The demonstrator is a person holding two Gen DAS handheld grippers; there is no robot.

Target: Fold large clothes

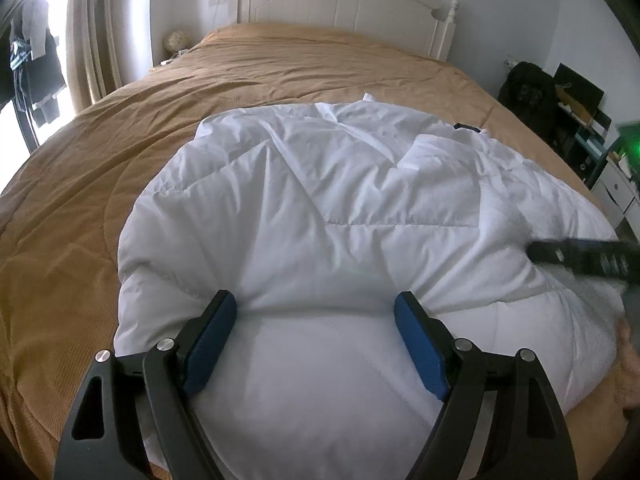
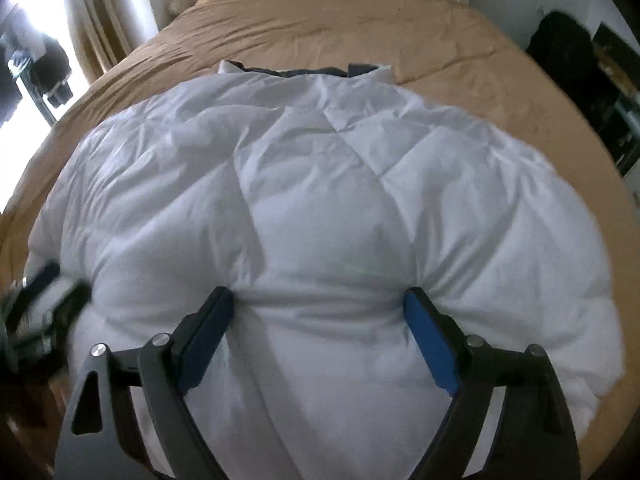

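Observation:
A large white quilted down jacket [image 1: 340, 208] lies spread on a tan bedspread [image 1: 100, 184]. It fills the right wrist view [image 2: 320, 184], with a dark collar lining [image 2: 296, 72] at its far edge. My left gripper [image 1: 316, 306] is open, its blue pads [image 1: 212, 336] pressed wide apart into the jacket's near hem. My right gripper [image 2: 320, 300] is open too, its blue pads [image 2: 430, 340] astride a puffed fold of the near hem. The right gripper shows blurred at the right of the left wrist view [image 1: 584, 260]. The left gripper shows blurred at the left of the right wrist view [image 2: 44, 312].
A white headboard [image 1: 344, 4] stands at the far end of the bed. Curtains [image 1: 88, 28] and a bright window are at the far left. Dark bags and a shelf [image 1: 576, 112] stand to the right of the bed.

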